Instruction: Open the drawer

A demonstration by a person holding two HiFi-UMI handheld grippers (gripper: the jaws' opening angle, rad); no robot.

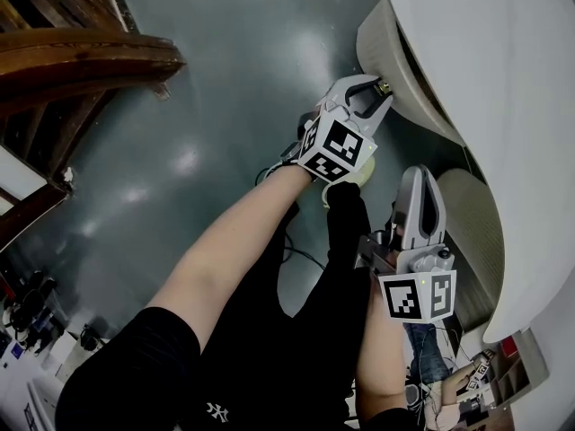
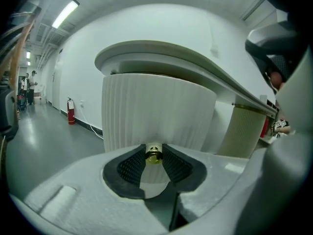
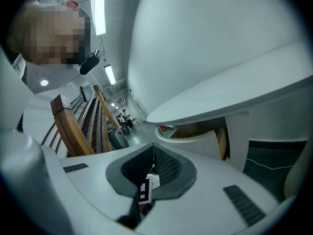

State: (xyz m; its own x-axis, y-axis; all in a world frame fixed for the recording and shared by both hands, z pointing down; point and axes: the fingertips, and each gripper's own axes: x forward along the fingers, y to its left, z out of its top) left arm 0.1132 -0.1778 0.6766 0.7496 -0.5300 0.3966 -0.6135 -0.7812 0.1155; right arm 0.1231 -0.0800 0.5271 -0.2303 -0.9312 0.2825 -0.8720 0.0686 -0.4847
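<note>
The drawer [image 2: 156,111] is a curved, ribbed cream front under a white rounded desk top [image 1: 503,79]. A small brass knob [image 2: 153,155] sticks out of it. My left gripper [image 2: 153,150] has both dark pads pressed against the sides of this knob. In the head view the left gripper [image 1: 381,84] reaches up to the ribbed front [image 1: 382,39], with the knob [image 1: 385,87] at its tips. My right gripper [image 1: 420,176] hangs lower and nearer, apart from the drawer. In the right gripper view the right gripper [image 3: 153,146] is shut, with its fingertips meeting and nothing held.
A second ribbed column [image 1: 476,232] stands under the desk to the right of the drawer. A wooden stair rail [image 1: 81,57] rises at the upper left over the glossy grey floor [image 1: 225,79]. A red fire extinguisher [image 2: 71,116] stands by the far wall.
</note>
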